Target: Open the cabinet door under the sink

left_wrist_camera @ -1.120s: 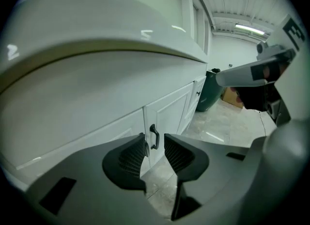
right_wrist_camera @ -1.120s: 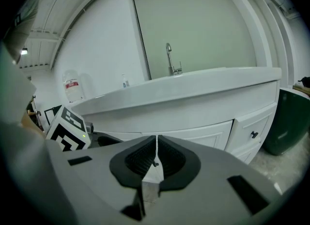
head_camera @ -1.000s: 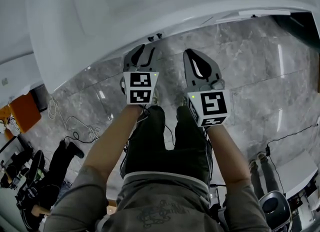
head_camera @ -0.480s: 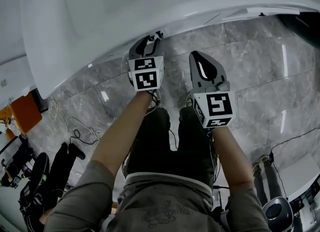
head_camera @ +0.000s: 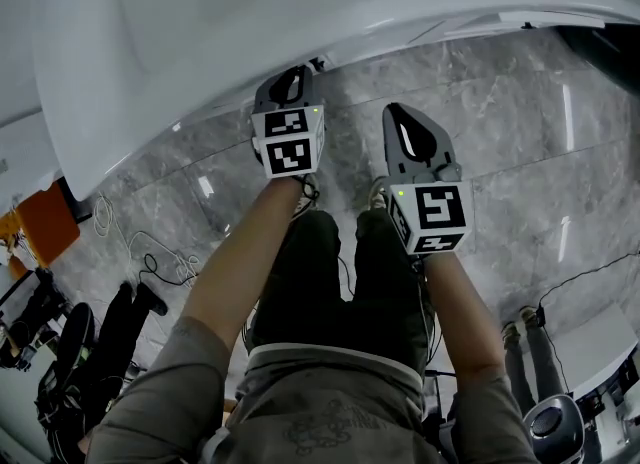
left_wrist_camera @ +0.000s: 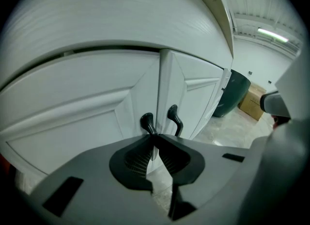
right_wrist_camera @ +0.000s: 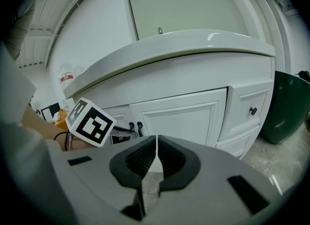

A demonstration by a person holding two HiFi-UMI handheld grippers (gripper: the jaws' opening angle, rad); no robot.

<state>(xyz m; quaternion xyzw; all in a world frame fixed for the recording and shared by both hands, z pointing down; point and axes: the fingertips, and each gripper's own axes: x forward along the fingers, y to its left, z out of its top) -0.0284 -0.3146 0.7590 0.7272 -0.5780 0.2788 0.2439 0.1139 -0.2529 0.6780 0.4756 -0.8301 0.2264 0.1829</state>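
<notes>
Left hand-held gripper (left_wrist_camera: 152, 139) — jaws have just been closing and are now nearly together, tips clamped on the black handle (left_wrist_camera: 147, 121) of the left cabinet door (left_wrist_camera: 72, 117). Handle stem sits between the ribbed pads; gripper angled down twd the door.

Right hand-held gripper (right_wrist_camera: 156, 146) — jaws pressed together, nothing between them. It is held off the cabinet front, beside the left one, touching nothing.

Both doors sit closed under the white sink top (right_wrist_camera: 169, 44) and meet at a centre seam. A second black handle (left_wrist_camera: 173, 117) on the right cabinet door (left_wrist_camera: 196, 90) is just beside the gripped one, untouched.

Writing: marker cube (right_wrist_camera: 90, 122) on the left gripper shows a b/w square pattern only. Small container w/ red label (right_wrist_camera: 66, 77) by the left end of the sink top; print too small to read.

Around:
- Drawers right of the doors, one w/ a black knob (right_wrist_camera: 252, 111).
- Dark green bin (right_wrist_camera: 286, 107) past the cabinet's right end, cardboard box (left_wrist_camera: 253, 100) beyond it.
- Grey marble floor (head_camera: 500, 152), loose cables (head_camera: 150, 257) at left in head view.
- Person's legs in dark trousers (head_camera: 330, 282) stand close in front of the doors.
</notes>
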